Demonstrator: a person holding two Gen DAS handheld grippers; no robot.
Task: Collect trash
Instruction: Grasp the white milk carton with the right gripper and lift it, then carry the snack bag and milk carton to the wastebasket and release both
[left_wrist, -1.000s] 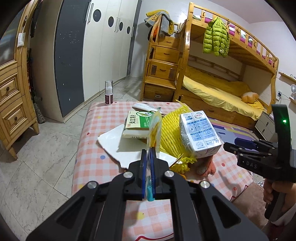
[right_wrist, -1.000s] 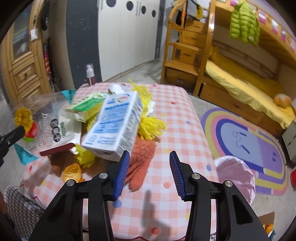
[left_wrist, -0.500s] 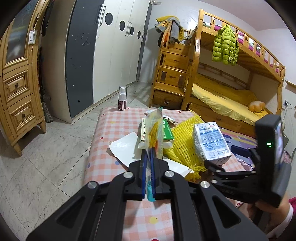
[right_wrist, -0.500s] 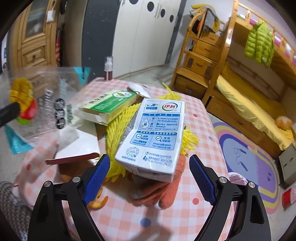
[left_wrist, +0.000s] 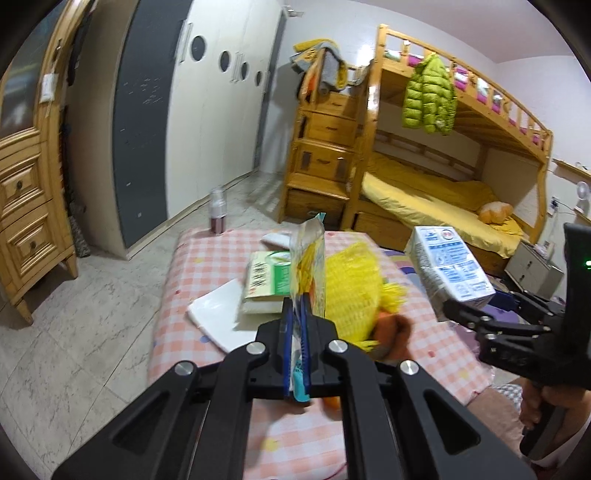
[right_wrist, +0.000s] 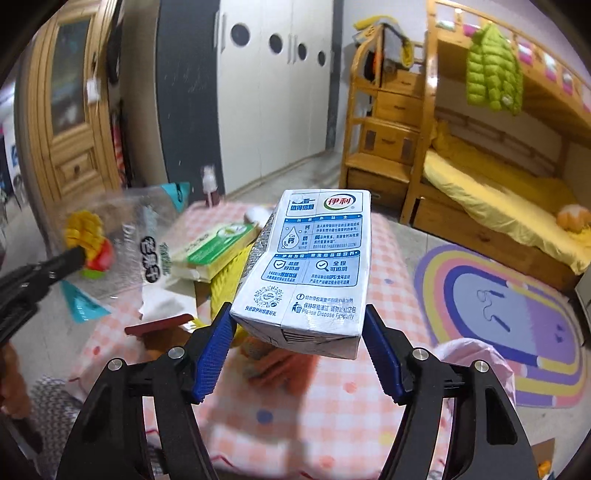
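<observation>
My right gripper is shut on a white and blue milk carton and holds it in the air above the table; the carton also shows in the left wrist view. My left gripper is shut on a clear snack wrapper with a mango picture, seen edge-on here and flat in the right wrist view. On the pink checked table lie a green and white box, yellow foam netting, white paper and an orange glove.
A small spray bottle stands at the table's far corner. A pink bin bag sits at the table's right side by a rainbow rug. A bunk bed and wardrobes stand behind.
My right gripper has closed on the milk carton and lifted it off the pile. My left gripper has kept hold of the wrapper and drawn back slightly.
</observation>
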